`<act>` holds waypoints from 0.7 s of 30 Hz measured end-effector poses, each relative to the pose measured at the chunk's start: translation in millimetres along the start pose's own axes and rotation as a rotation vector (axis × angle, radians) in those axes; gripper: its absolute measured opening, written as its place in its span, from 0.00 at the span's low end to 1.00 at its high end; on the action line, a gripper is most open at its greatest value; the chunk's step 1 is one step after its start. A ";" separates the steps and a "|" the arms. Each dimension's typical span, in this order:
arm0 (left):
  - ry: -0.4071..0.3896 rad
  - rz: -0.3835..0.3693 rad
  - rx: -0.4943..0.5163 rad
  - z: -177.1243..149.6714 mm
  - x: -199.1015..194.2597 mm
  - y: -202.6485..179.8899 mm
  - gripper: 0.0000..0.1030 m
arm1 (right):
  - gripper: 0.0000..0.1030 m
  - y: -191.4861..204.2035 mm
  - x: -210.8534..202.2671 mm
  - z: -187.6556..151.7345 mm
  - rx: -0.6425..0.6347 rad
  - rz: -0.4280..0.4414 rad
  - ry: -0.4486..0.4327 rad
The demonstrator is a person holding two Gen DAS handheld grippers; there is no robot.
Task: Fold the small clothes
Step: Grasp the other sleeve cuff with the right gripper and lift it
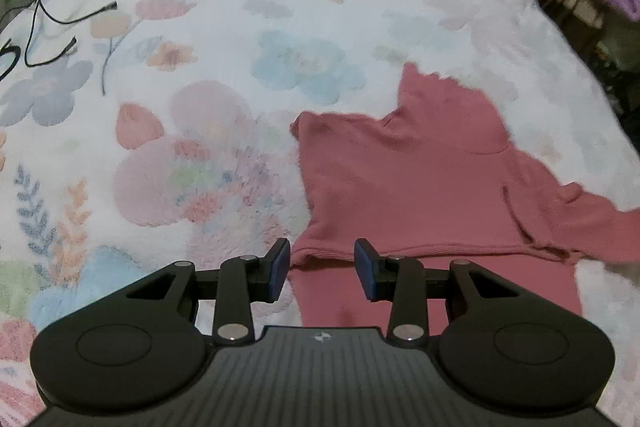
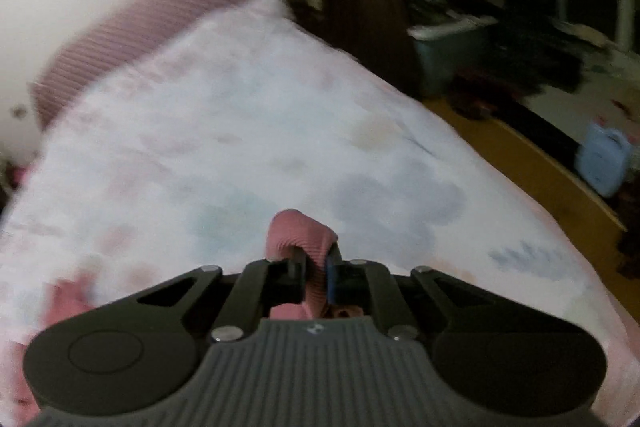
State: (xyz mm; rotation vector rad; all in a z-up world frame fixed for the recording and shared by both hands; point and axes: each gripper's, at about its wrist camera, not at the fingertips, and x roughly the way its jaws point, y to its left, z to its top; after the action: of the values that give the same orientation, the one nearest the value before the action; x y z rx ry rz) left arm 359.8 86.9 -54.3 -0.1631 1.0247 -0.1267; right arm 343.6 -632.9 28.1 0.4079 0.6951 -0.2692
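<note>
Bed with floral blanket point(image 1: 200, 27): pink top point(image 1: 400, 187) lies near-right, partly folded; left tool point(image 1: 322, 269) released at its hem, right tool point(image 2: 316, 263) clenched on pink fabric; folding remains.

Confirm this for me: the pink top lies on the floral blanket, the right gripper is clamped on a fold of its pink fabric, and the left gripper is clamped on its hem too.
One part is wrong. The left gripper is open, its blue pads apart over the hem and holding nothing, as the left wrist view shows. The rest stands: the pink top lies on the floral blanket, and the right gripper is shut on a fold of it.
</note>
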 end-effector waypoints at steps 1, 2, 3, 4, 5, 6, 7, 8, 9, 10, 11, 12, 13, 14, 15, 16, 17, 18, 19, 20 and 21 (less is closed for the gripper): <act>-0.009 -0.008 -0.002 -1.1 -4.6 1.3 0.43 | 0.04 16.4 -14.7 10.2 0.001 0.035 -0.020; -0.016 -0.016 -0.008 -2.4 -8.9 4.0 0.43 | 0.04 32.5 -25.8 20.3 0.003 0.067 -0.035; -0.023 -0.023 -0.019 -3.6 -12.5 7.0 0.43 | 0.04 51.2 -37.3 31.1 0.002 0.101 -0.047; -0.024 -0.027 -0.032 -4.6 -15.0 10.2 0.43 | 0.04 70.0 -48.3 39.9 -0.005 0.133 -0.058; -0.021 -0.029 -0.039 -5.2 -16.7 13.2 0.43 | 0.04 88.6 -58.3 47.5 -0.015 0.160 -0.066; -0.021 -0.030 -0.041 -5.5 -18.6 15.7 0.43 | 0.04 108.0 -67.8 54.3 -0.026 0.185 -0.073; -0.023 -0.030 -0.039 -5.8 -20.6 18.0 0.43 | 0.04 130.2 -77.3 62.7 -0.039 0.212 -0.077; -0.024 -0.023 -0.035 -5.5 -22.6 19.8 0.43 | 0.04 153.1 -86.5 67.5 -0.057 0.239 -0.078; -0.024 -0.017 -0.031 -5.2 -24.5 21.6 0.43 | 0.04 174.2 -95.0 71.2 -0.075 0.264 -0.080; -0.027 -0.012 -0.030 -4.8 -26.2 23.1 0.43 | 0.04 197.4 -102.2 73.6 -0.097 0.286 -0.080; -0.032 -0.008 -0.030 -3.1 -28.0 25.1 0.43 | 0.04 221.7 -109.7 75.0 -0.120 0.306 -0.079; -0.037 -0.011 -0.028 -2.2 -30.7 27.1 0.43 | 0.04 243.1 -114.4 76.2 -0.136 0.323 -0.074; -0.044 -0.015 -0.027 -1.0 -32.7 28.6 0.43 | 0.04 269.4 -118.4 75.0 -0.151 0.344 -0.066; -0.054 -0.022 -0.028 0.2 -35.0 30.2 0.43 | 0.04 289.1 -120.0 72.8 -0.161 0.360 -0.058; -0.064 -0.031 -0.029 0.6 -37.3 32.2 0.43 | 0.04 313.9 -120.3 69.1 -0.172 0.376 -0.044; -0.072 -0.041 -0.032 1.3 -39.4 34.6 0.43 | 0.04 333.4 -121.3 64.0 -0.178 0.384 -0.030; -0.077 -0.050 -0.037 1.6 -40.5 36.7 0.43 | 0.04 353.9 -118.7 57.8 -0.185 0.393 -0.013; -0.081 -0.058 -0.042 1.9 -41.1 39.5 0.43 | 0.04 374.9 -113.4 48.6 -0.190 0.404 0.007; -0.082 -0.063 -0.048 2.0 -41.1 42.5 0.43 | 0.04 392.2 -106.6 39.4 -0.190 0.411 0.026; -0.082 -0.067 -0.056 2.4 -40.5 46.0 0.43 | 0.04 411.7 -100.5 27.7 -0.189 0.418 0.053; -0.083 -0.071 -0.060 2.3 -40.0 48.3 0.43 | 0.04 430.7 -89.2 14.6 -0.187 0.425 0.084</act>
State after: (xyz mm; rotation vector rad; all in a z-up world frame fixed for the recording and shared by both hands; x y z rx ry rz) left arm 342.6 141.7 -28.9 -0.2576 0.9405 -0.1521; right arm 445.9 -247.8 215.0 0.3793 0.6919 0.2147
